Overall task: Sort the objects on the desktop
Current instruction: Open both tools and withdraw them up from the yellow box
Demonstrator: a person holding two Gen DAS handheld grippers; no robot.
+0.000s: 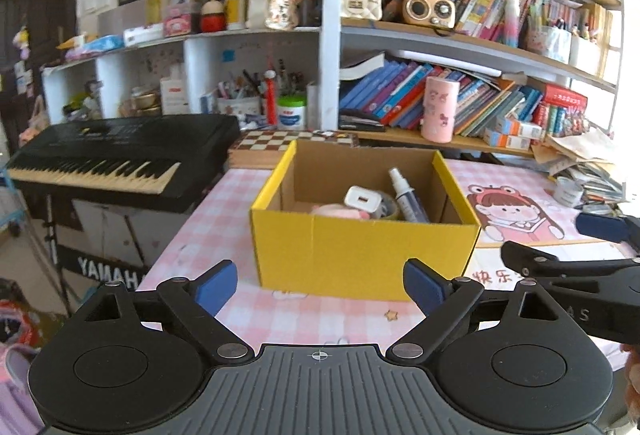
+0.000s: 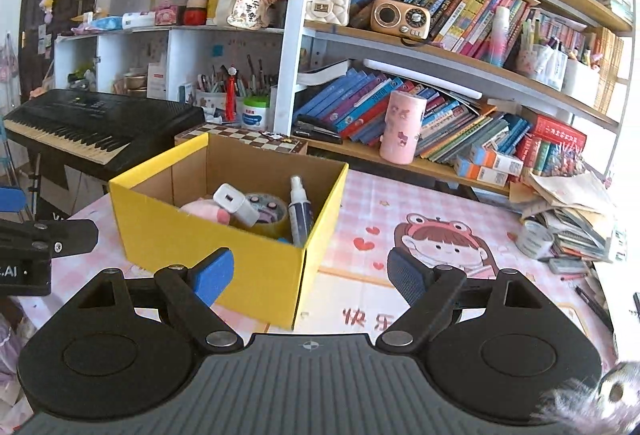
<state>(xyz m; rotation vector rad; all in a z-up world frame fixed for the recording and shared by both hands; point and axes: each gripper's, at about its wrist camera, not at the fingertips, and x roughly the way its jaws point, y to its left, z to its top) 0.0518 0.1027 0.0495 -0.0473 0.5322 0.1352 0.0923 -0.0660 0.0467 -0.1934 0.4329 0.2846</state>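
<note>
Pink plush (image 1: 336, 210) mostly hidden behind yellow box (image 1: 360, 255) front wall; tape roll (image 2: 272, 219) half-covered.

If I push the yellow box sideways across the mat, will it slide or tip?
Probably slides: the yellow box is low, wide and sits flat on the table mat. It looks light, holding only a spray bottle, a white charger and small items, so its thin cardboard wall may flex.
</note>
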